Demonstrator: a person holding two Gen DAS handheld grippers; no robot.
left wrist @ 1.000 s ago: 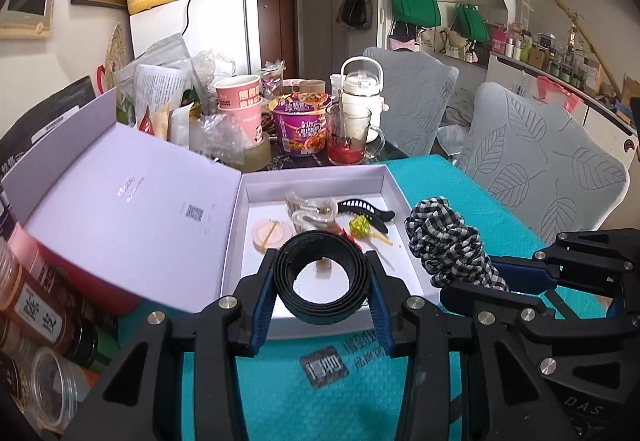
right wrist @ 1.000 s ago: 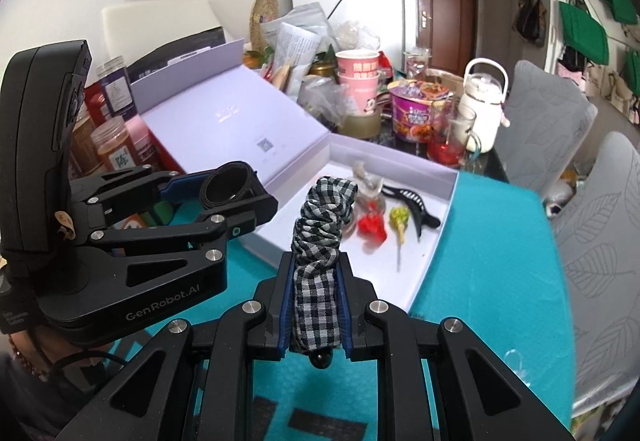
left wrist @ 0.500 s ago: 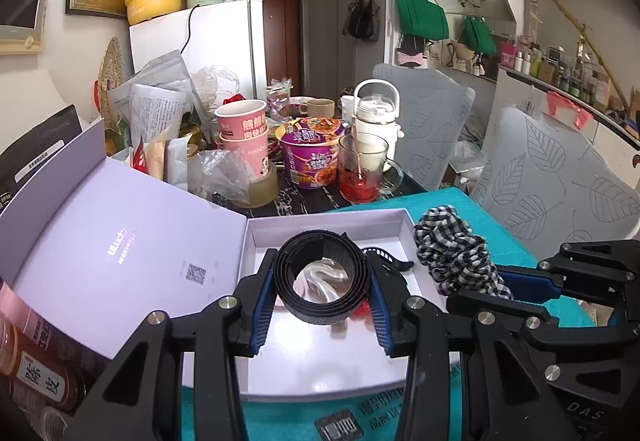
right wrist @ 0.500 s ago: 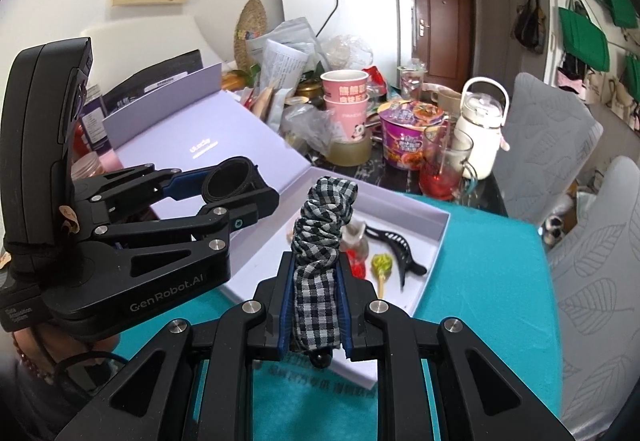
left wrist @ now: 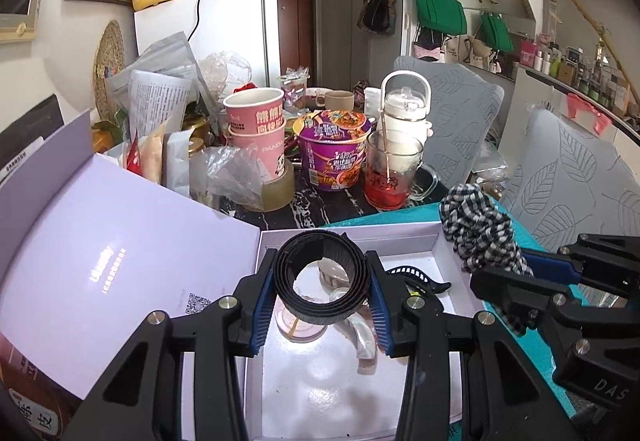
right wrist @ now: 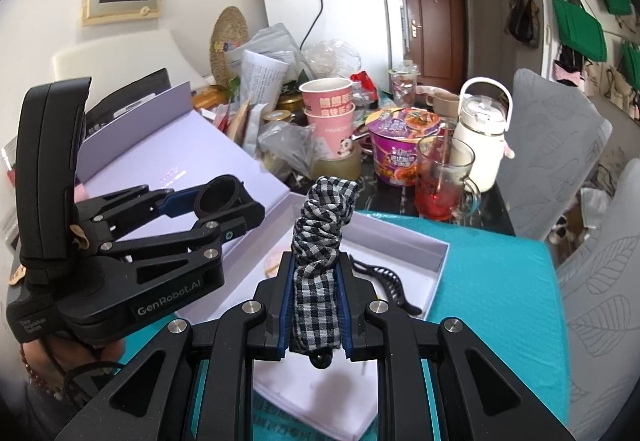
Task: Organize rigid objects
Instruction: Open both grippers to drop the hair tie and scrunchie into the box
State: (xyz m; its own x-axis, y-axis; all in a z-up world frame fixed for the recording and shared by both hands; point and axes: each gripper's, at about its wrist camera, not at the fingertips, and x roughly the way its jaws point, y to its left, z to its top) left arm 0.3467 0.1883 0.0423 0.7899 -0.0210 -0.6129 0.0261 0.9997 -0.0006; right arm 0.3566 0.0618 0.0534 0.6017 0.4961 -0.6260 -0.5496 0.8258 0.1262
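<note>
Here both tools are carrying something toward the open white box (left wrist: 348, 237), so the step in hand looks like delivery, not picking up. Starting at the left, the raised lid (left wrist: 132, 241) leans back against the clutter of cups and bags. Next to it, the left gripper (left wrist: 322, 301) pinches a black ring (left wrist: 322, 277) by its sides, holding it above the near half of the box, over the small clear pieces (left wrist: 360, 333) and a black hair clip (left wrist: 420, 277) lying inside. Further right, the right gripper (right wrist: 316, 305) is pressed onto a black-and-white checked hair tie (right wrist: 320, 241), which stands up between the pads above the box's near right part, close to the teal table cover (right wrist: 500, 289).

The next move probably calls for lowering each item to a bare patch of the floor of the box, clear of the clip, then letting the pads spread. The ring may roll if it is set down on edge.
</note>
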